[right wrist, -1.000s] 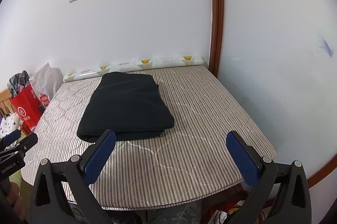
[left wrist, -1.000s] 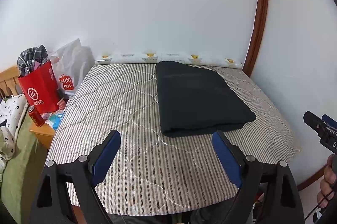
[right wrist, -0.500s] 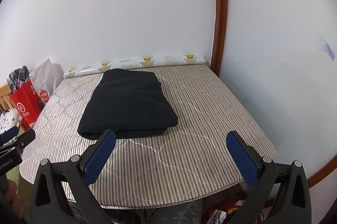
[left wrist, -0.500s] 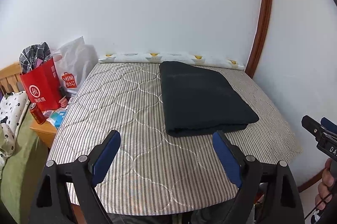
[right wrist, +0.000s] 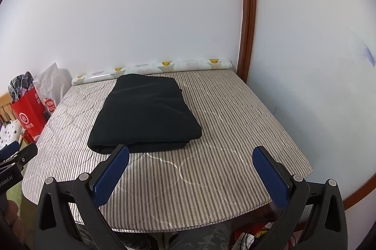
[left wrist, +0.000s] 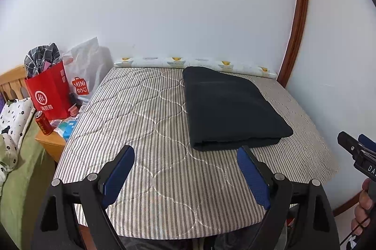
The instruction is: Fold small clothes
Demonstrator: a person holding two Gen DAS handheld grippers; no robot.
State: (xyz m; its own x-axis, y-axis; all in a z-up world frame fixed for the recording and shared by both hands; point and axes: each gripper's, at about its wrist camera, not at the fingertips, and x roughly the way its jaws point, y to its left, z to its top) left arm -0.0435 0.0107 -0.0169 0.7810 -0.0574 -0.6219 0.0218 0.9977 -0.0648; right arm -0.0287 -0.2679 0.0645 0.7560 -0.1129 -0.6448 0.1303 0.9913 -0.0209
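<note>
Both tongs, left gripper (left wrist: pixel 185 170) and right gripper (right wrist: pixel 191 173), hover spread and empty near the folded black cloth garment (right wrist: pixel 145 113) on the striped quilted table cover (right wrist: pixel 235 120), likely finished.

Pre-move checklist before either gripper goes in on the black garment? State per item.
1. Left gripper open, nothing between its pads: ok.
2. Right gripper open, nothing held: ok.
3. Black garment lies flat on the striped pad, already in a neat rectangle with stacked layers at the near edge: ok.
4. Both grippers are short of the garment's near edge, not touching it: ok.
5. Whether another fold is needed or this piece is finished: cannot tell.
6. Red bag and red can sit off the pad's left side, away from the garment: ok.
</note>
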